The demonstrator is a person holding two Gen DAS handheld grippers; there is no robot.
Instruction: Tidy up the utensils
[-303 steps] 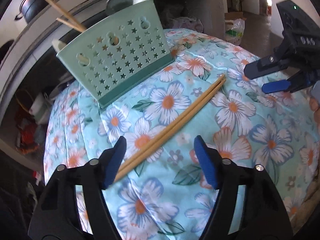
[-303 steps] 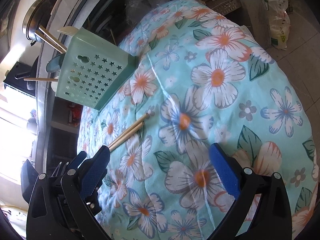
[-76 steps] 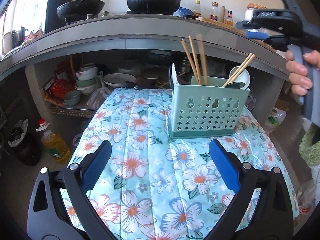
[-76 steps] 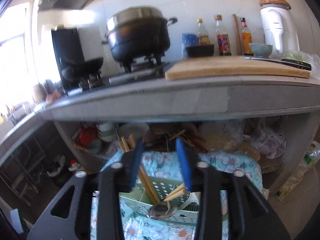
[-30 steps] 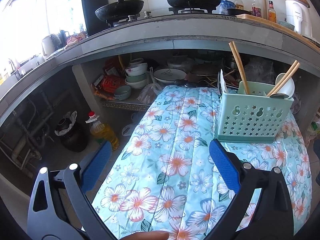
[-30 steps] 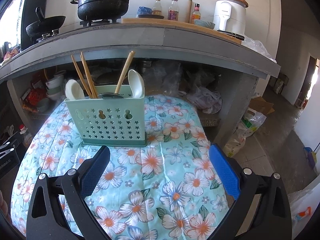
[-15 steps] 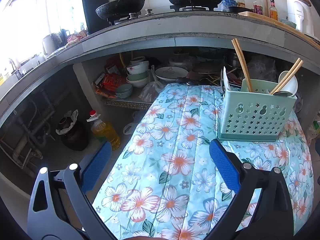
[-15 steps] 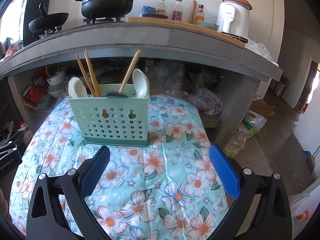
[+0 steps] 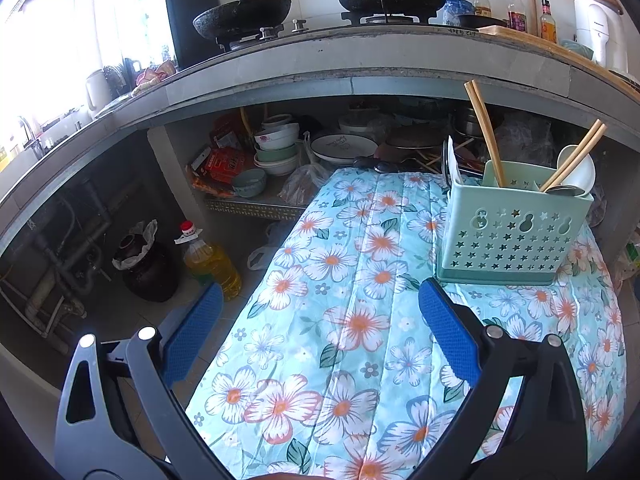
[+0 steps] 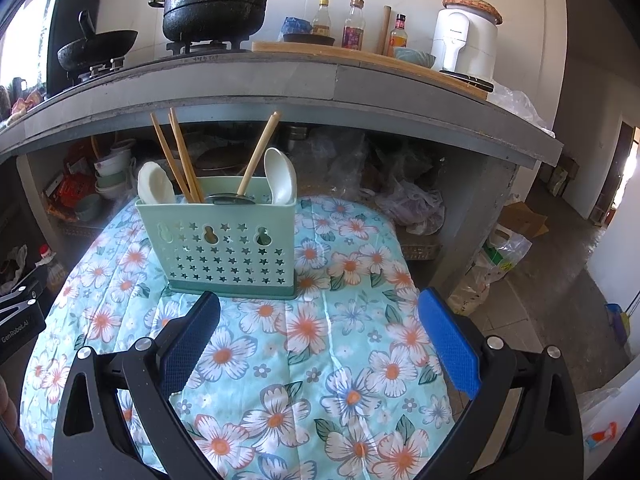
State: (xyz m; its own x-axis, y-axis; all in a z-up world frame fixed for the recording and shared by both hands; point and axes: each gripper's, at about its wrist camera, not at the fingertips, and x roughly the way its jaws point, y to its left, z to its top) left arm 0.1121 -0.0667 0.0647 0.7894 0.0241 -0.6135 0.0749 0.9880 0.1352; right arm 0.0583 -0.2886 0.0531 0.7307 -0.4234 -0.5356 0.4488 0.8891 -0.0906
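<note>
A mint-green utensil holder point(image 10: 224, 240) with star holes stands upright on the floral-cloth table point(image 10: 320, 344); it also shows in the left wrist view point(image 9: 512, 232). Wooden chopsticks point(image 10: 180, 156) and white spoons point(image 10: 280, 176) stand in it, chopsticks point(image 9: 484, 128) showing in the left wrist view too. My right gripper point(image 10: 320, 336) is open and empty, just in front of the holder. My left gripper point(image 9: 320, 340) is open and empty, set back to the holder's left above the cloth. The left gripper's body point(image 10: 16, 316) shows at the left edge.
A grey counter point(image 10: 280, 80) overhangs behind the table with a black pot point(image 10: 216, 0), a wok point(image 9: 244, 20), bottles and a white appliance point(image 10: 468, 40). Bowls and plates point(image 9: 280, 148) sit under it. An oil bottle point(image 9: 208, 260) and dark jar point(image 9: 148, 268) stand on the floor.
Both grippers have drawn slightly nearer the table, so the holder looks a little larger. No utensil has moved since half a second ago.
</note>
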